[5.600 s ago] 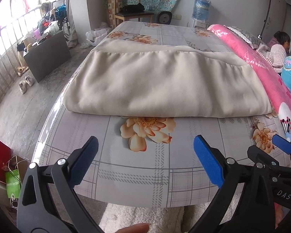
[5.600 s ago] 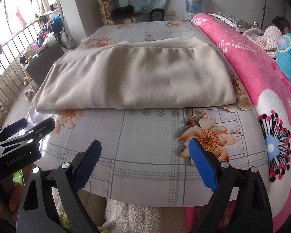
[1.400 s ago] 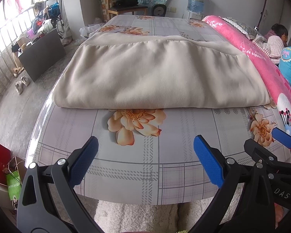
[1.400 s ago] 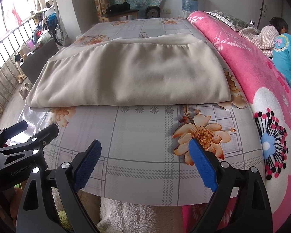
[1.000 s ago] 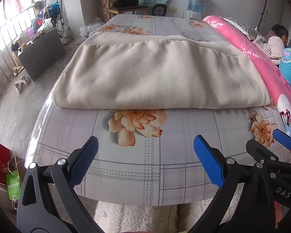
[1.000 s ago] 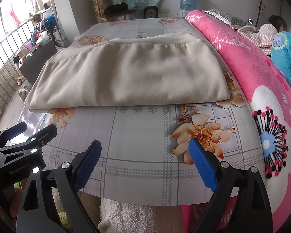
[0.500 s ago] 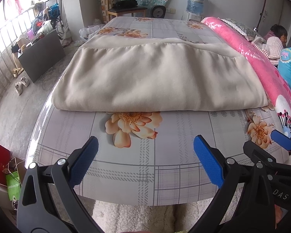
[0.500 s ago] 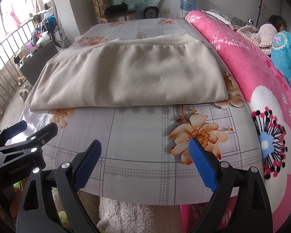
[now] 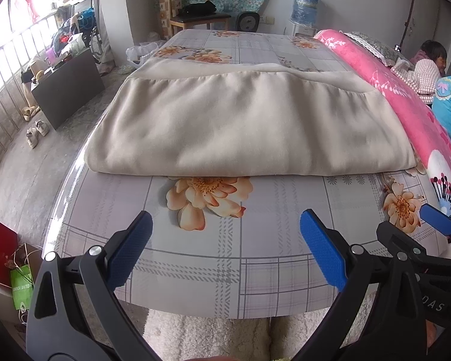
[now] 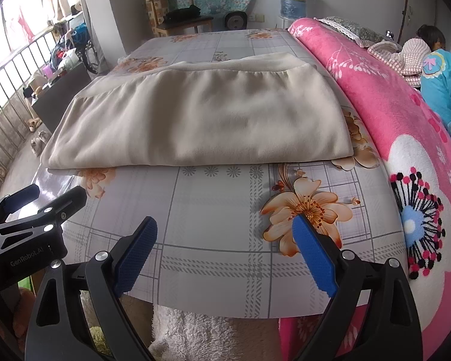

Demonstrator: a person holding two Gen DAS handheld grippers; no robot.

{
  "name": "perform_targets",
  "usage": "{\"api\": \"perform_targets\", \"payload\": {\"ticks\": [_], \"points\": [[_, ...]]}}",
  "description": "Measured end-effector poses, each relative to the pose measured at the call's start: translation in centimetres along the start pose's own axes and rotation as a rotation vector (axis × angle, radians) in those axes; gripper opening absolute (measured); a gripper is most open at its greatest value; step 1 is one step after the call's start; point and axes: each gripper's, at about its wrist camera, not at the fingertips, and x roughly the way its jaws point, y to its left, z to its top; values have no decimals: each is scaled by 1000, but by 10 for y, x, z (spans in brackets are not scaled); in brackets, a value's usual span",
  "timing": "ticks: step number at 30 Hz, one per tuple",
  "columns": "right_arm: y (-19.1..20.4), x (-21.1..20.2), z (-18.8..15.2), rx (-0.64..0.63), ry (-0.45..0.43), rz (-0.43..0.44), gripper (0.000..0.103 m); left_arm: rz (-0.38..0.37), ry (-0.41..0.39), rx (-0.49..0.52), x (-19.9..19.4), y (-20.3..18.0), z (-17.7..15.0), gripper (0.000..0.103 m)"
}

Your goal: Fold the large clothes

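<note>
Now | left gripper (image 9: pixel 224 246) agape | right gripper (image 10: pixel 225 252) agape | beige garment (image 9: pixel 246 126) folded, untouched

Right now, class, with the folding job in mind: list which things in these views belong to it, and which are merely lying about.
Belongs to the job:
beige garment, lying folded on the table
left gripper, open, empty
right gripper, open, empty

Just lying about:
pink blanket
water bottle
wooden chair
shoes
red bag
</note>
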Motion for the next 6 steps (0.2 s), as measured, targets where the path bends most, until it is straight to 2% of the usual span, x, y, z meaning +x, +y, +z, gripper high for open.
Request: {"api": "perform_targets", "payload": {"ticks": [6], "points": [[-2, -2, 1, 5, -8, 1, 89, -2, 3, 0, 0, -1, 1, 95]]}}
